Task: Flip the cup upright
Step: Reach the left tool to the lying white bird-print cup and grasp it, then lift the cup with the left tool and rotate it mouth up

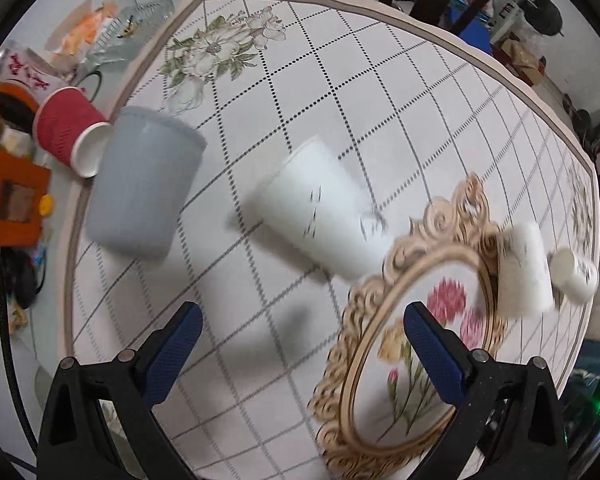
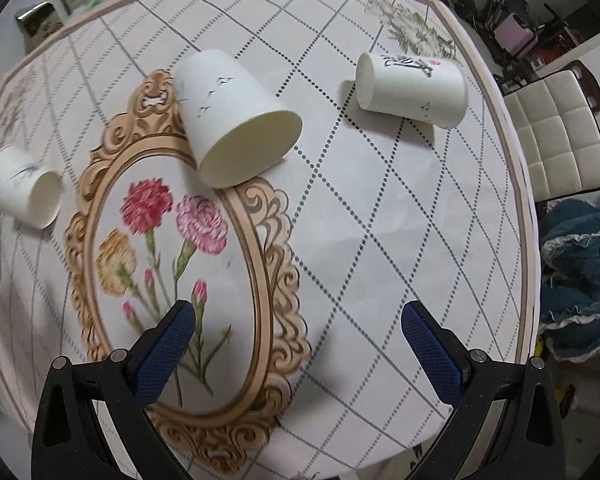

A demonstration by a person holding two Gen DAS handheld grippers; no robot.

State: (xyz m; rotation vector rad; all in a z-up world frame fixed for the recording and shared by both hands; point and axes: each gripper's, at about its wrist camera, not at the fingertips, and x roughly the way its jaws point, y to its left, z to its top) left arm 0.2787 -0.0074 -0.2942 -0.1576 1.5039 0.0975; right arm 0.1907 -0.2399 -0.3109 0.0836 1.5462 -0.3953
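Observation:
Three white paper cups lie on their sides on the flowered tablecloth. In the right wrist view the middle cup point(image 2: 236, 120) lies with its mouth toward me, one cup point(image 2: 412, 86) lies at the far right and one point(image 2: 24, 192) at the left. In the left wrist view the middle cup point(image 1: 320, 208) lies ahead, blurred, with two more white cups point(image 1: 526, 268) point(image 1: 574, 276) at the right. My left gripper point(image 1: 302, 340) is open and empty above the cloth. My right gripper point(image 2: 298, 338) is open and empty, short of the middle cup.
A grey cup point(image 1: 144, 180) and a red ribbed cup point(image 1: 70, 132) lie at the left table edge. Clutter and an orange box point(image 1: 14, 200) sit beyond that edge. A white padded chair point(image 2: 560, 136) and blue cloth point(image 2: 580, 272) stand right of the table.

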